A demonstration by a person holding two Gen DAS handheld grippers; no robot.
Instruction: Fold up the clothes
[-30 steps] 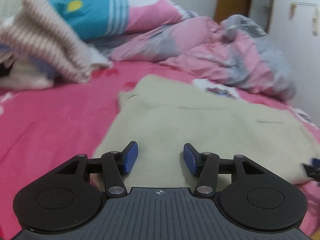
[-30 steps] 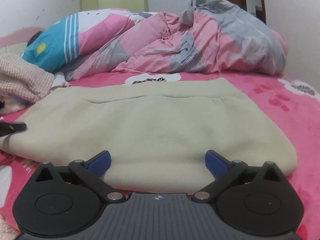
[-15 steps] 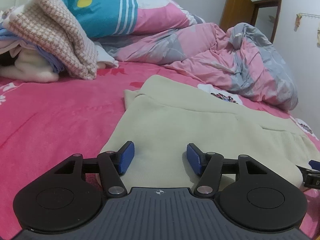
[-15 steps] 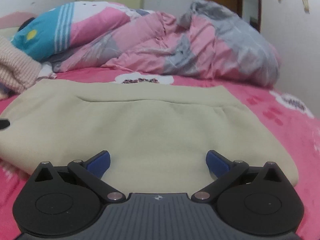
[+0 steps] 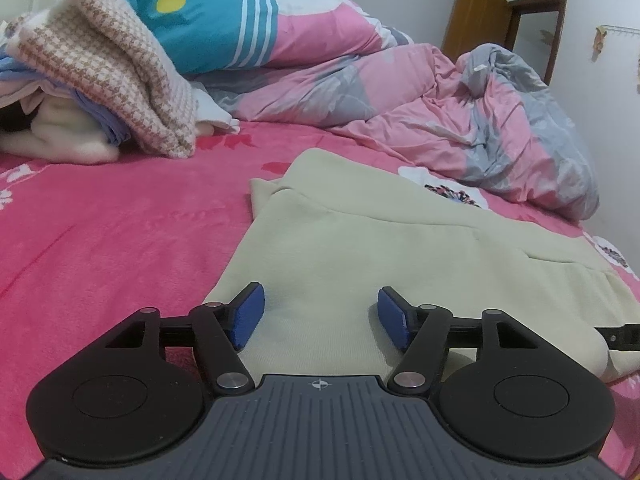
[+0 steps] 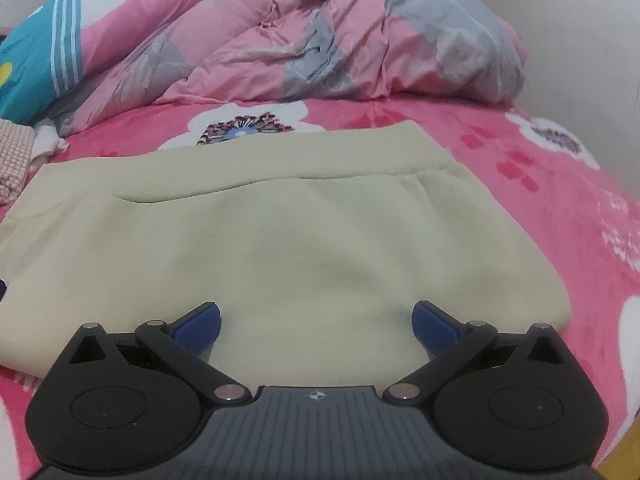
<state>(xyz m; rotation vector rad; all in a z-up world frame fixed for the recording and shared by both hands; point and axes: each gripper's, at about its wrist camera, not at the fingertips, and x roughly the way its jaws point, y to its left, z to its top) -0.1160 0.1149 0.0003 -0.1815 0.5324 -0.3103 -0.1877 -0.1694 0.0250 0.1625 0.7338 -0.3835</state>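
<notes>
A cream folded garment (image 5: 360, 240) (image 6: 260, 240) lies flat on the pink bed sheet (image 5: 100, 240). My left gripper (image 5: 320, 316) hovers at its near left corner; its jaws are opening and the blue pads press on nothing, with only the flat cloth beneath them. My right gripper (image 6: 316, 320) stands wide open over the garment's near edge, nothing between its fingers. A black part of the right gripper (image 5: 624, 336) shows at the right edge of the left wrist view.
A pile of clothes topped by a houndstooth knit (image 5: 120, 72) sits at the far left. A rumpled pink and grey duvet (image 5: 460, 120) (image 6: 340, 40) and a blue-pink pillow (image 5: 224, 24) fill the bed's far side. A wall (image 6: 580, 60) borders the right.
The left gripper's jaws have spread wider. The right wrist view has tilted downward, showing more of the garment and less of the wall.
</notes>
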